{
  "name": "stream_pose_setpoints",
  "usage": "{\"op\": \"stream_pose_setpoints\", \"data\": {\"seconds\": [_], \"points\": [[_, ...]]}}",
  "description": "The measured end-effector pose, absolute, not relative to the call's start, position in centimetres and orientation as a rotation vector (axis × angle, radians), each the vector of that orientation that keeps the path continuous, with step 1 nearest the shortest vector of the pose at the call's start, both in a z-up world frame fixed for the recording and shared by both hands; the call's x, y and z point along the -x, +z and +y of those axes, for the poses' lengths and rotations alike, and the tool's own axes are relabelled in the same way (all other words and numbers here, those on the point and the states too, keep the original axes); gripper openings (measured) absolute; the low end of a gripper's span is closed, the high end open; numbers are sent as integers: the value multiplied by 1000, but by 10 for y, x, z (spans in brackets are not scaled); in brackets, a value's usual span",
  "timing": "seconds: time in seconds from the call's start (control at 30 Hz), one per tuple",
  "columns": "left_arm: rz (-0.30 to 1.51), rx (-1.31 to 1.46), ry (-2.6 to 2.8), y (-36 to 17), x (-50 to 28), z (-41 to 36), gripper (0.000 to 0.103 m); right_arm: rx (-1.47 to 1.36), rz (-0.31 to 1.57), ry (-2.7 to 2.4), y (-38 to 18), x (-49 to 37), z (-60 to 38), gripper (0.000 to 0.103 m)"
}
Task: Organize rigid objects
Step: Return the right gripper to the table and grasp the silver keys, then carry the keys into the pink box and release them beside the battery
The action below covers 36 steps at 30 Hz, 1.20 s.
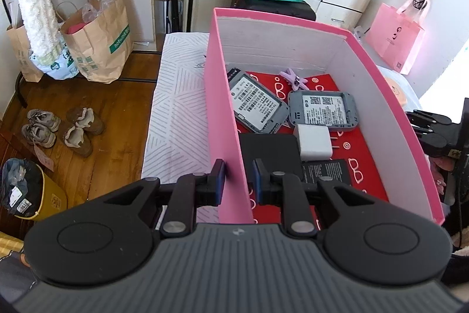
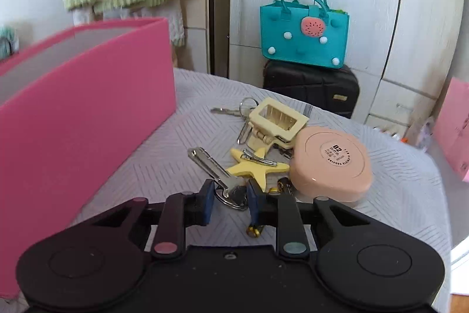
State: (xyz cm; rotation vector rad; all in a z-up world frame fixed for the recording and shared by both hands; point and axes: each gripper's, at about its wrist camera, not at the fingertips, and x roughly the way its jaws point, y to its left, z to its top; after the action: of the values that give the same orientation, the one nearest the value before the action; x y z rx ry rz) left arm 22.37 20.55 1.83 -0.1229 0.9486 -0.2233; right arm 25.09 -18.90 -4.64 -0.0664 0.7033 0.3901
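Observation:
My left gripper is shut on the left wall of the pink box, one pad outside and one inside. Inside the box lie two grey devices, a white charger, a black battery and a purple clip. In the right wrist view the pink box stands to the left. My right gripper is low on the bed cover, shut on the head of a silver key. Just beyond lie a yellow star, a peach round case and a cream clip.
A key bunch and a small battery also lie on the cover. A teal bag sits on a black suitcase behind the bed. Paper bags, shoes and a yellow bin stand on the wooden floor at left.

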Motion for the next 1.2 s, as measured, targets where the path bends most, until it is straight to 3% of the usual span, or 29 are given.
{"op": "stream_pose_setpoints", "data": {"seconds": [0.27,0.57,0.8,1.0,1.2], "points": [[950,128,-220,21,-223,205,18,-54,707,386,-40,-251,-207,12],[949,135,-210,21,-225,205,18,-105,672,415,-27,-231,-212,12],[959,126,-193,22,-227,203,18,-95,588,563,31,-209,-202,12],[985,76,-152,26,-231,191,18,-21,540,808,84,-200,-171,12],[971,29,-110,25,-228,180,18,167,593,925,78,-200,-122,12]]}}
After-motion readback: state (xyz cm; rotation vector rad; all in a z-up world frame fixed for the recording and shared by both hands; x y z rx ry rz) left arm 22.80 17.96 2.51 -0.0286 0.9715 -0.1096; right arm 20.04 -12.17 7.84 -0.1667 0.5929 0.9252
